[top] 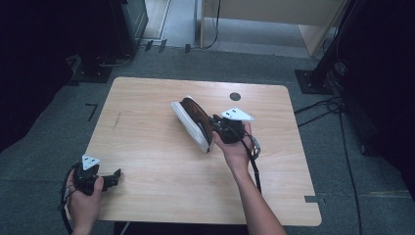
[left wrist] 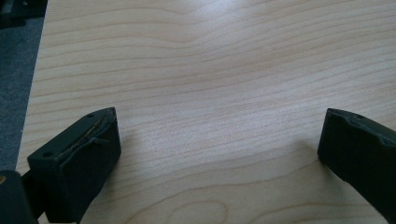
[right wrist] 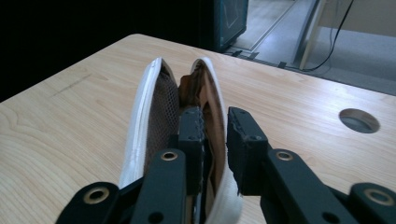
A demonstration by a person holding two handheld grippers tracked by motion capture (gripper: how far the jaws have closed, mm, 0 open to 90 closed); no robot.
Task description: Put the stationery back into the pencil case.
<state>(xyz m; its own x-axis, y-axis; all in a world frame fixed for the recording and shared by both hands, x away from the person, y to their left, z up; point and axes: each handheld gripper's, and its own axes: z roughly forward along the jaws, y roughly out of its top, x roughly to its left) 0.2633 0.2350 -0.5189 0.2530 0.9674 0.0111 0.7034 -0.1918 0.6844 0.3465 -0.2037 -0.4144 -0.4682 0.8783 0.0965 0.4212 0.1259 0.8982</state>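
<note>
A white shoe (top: 193, 122) with a brown lining lies tipped on its side near the middle of the wooden table (top: 147, 147). My right gripper (top: 214, 122) holds it from the right. In the right gripper view the shoe (right wrist: 154, 112) opens toward me, and my right gripper (right wrist: 215, 126) is shut on its side wall, one jaw inside and one outside. My left gripper (top: 116, 175) rests low at the table's front left corner, far from the shoe. The left gripper (left wrist: 219, 135) is open, with bare wood between its jaws.
A round cable hole (top: 235, 96) sits in the tabletop behind the shoe, also seen in the right gripper view as the hole (right wrist: 358, 120). Dark equipment (top: 122, 24) stands beyond the back left. Cables (top: 323, 107) run over the grey floor at the right.
</note>
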